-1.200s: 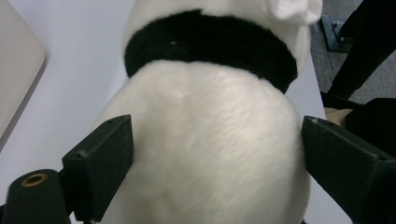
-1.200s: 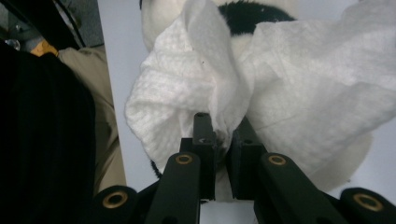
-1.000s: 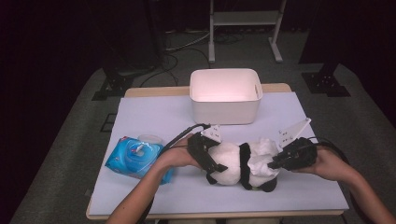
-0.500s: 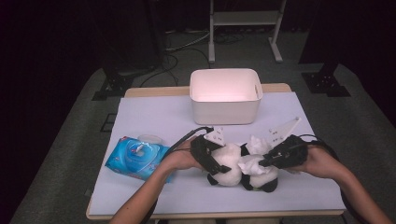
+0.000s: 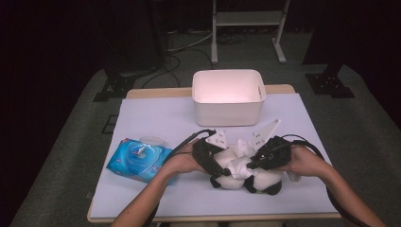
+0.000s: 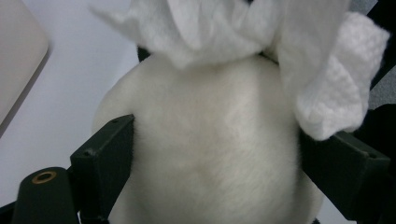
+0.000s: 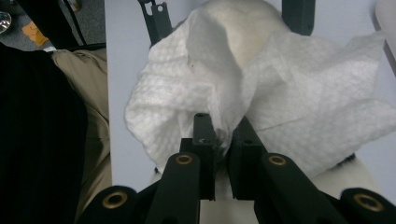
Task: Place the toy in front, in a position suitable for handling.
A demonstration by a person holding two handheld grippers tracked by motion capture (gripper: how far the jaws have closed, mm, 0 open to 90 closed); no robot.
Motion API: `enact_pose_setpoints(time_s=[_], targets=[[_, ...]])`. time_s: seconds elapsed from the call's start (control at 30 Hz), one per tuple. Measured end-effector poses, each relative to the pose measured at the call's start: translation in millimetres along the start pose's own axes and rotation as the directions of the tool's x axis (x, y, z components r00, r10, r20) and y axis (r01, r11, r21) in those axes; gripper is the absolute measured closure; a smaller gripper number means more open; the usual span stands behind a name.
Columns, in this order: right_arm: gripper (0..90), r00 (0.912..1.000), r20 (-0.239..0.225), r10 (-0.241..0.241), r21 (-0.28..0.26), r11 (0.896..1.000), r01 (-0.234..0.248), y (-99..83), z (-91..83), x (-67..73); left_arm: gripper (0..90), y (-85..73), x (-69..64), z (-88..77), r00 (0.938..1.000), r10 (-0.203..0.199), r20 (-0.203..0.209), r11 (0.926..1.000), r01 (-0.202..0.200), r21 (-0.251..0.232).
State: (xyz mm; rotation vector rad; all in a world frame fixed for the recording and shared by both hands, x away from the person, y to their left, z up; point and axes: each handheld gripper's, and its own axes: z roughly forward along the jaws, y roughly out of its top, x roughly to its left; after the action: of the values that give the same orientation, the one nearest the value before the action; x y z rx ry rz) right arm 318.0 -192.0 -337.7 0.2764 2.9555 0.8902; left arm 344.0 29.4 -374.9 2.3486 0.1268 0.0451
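High view: left claw clamped on plush panda, right claw pinching wipe, bin behind.

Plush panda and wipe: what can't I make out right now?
- Plush panda face: high view, covered by the wipe and both grippers.
- Left gripper pads' contact with the panda: left gripper view, fur hides it.
- Blue wipes pack label: high view, too small.

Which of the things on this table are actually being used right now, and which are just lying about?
In use:
- plush toy, clamped by the left gripper
- white wipe, pinched by the right gripper and pressed on the toy

Lying about:
- white bin, behind
- blue wipes pack, to the left
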Motion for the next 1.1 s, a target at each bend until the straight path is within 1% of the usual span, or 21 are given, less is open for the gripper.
enact_pose_setpoints(time_s=[0.03, 0.07, 0.13, 0.33, 0.47, 0.67, 0.77, 0.97, 1.07, 1.1], targets=[[82.0, 1.0, 0.0, 0.0, 0.0, 1.0, 0.0, 0.0, 0.0, 0.0, 14.1, 0.0, 0.0, 0.0, 1.0, 0.0, 0.0, 1.0, 0.0, 0.0], [82.0, 0.9999, 0.005, 0.013, -0.012, 1.0, -0.013, -6.2, -5.3, 0.3, 14.1, 0.8, -0.1, -0.3, 1.0, 0.003, 0.001, 1.0, -0.003, 0.008], [82.0, 0.9997, 0.014, 0.019, -0.018, 1.0, -0.019, -10.6, -10.3, 1.4, 14.1, 1.0, 0.1, -0.5, 1.0, 0.003, 0.0, 0.9999, -0.003, 0.012], [82.0, 0.9976, 0.027, 0.063, -0.053, 0.997, -0.062, -30.7, -26.3, 3.4, 14.0, -1.1, 0.3, -1.5, 1.0, 0.008, 0.003, 0.9999, -0.008, 0.007], [82.0, 0.9962, 0.038, 0.078, -0.062, 0.995, -0.076, -42.4, -34.0, 5.8, 14.0, -1.0, 0.7, -2.0, 0.9999, 0.01, 0.004, 0.9999, -0.01, 0.009], [82.0, 0.9935, 0.048, 0.103, -0.067, 0.993, -0.1, -55.5, -39.2, 9.6, 13.8, -1.3, 1.5, -2.6, 1.0, 0.007, 0.007, 0.9999, -0.007, 0.012], [82.0, 0.9918, 0.05, 0.117, -0.064, 0.991, -0.114, -65.8, -41.7, 10.3, 13.7, -2.1, 2.0, -3.3, 0.9999, 0.006, 0.01, 0.9999, -0.006, 0.012], [82.0, 0.9888, 0.055, 0.139, -0.068, 0.989, -0.135, -78.5, -44.0, 10.8, 13.2, -1.5, 2.6, -3.9, 0.9999, 0.003, 0.012, 0.9998, -0.003, 0.018], [82.0, 0.9863, 0.057, 0.155, -0.072, 0.986, -0.151, -85.4, -44.6, 10.7, 10.7, 0.2, 3.7, -5.0, 0.9997, -0.009, 0.022, 0.9998, 0.009, 0.017], [81.9, 0.9854, 0.058, 0.16, -0.069, 0.985, -0.156, -87.3, -45.1, 11.0, 9.7, 1.2, 3.8, -5.4, 0.9994, -0.019, 0.028, 0.9998, 0.018, 0.012]])
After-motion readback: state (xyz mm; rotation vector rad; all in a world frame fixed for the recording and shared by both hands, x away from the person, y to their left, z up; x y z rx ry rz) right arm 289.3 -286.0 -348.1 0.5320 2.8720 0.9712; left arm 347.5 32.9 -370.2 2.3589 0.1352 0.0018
